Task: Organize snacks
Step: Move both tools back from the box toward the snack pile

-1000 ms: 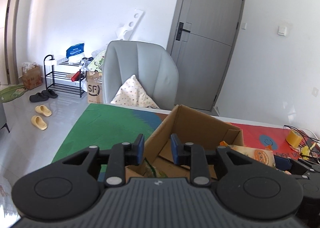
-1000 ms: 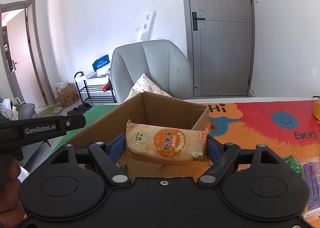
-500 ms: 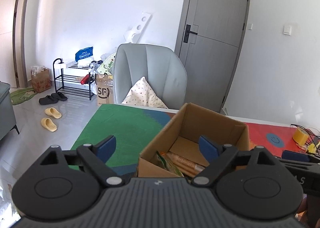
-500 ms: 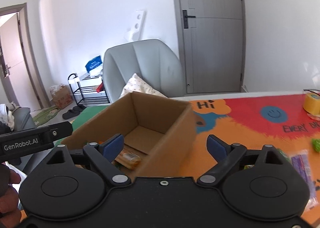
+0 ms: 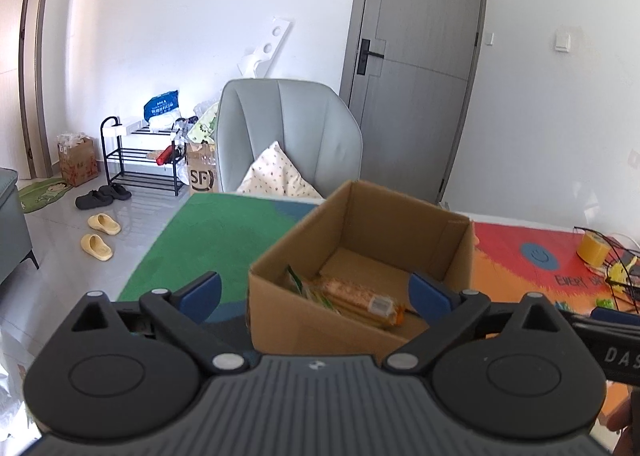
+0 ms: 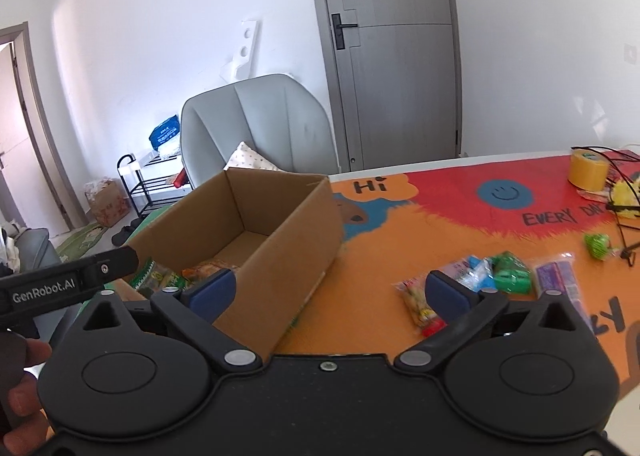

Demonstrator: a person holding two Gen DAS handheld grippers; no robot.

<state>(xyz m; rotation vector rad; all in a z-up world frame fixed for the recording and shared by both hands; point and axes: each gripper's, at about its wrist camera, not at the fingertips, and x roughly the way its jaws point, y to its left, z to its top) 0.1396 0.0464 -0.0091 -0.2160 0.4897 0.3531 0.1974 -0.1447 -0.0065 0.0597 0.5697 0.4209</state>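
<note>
An open cardboard box (image 5: 360, 256) (image 6: 256, 232) stands on the colourful table mat. An orange snack packet (image 5: 360, 298) and a green packet (image 5: 298, 282) lie inside it; they also show in the right wrist view (image 6: 208, 268). My left gripper (image 5: 316, 292) is open and empty, in front of the box's near wall. My right gripper (image 6: 328, 290) is open and empty, to the right of the box. Several loose snack packets (image 6: 488, 276) lie on the mat to the right, among them a yellow-red one (image 6: 418, 302) and a purple one (image 6: 558, 280).
A yellow tape roll (image 6: 588, 172) and black wire items (image 6: 618, 208) sit at the mat's far right. A grey chair (image 5: 288, 136) with a pillow stands behind the table. The floor with a shoe rack (image 5: 140, 160) lies to the left.
My right gripper opened and let the orange packet go into the box, then swung right toward the loose snacks. My left gripper opened and pulled back from the box.
</note>
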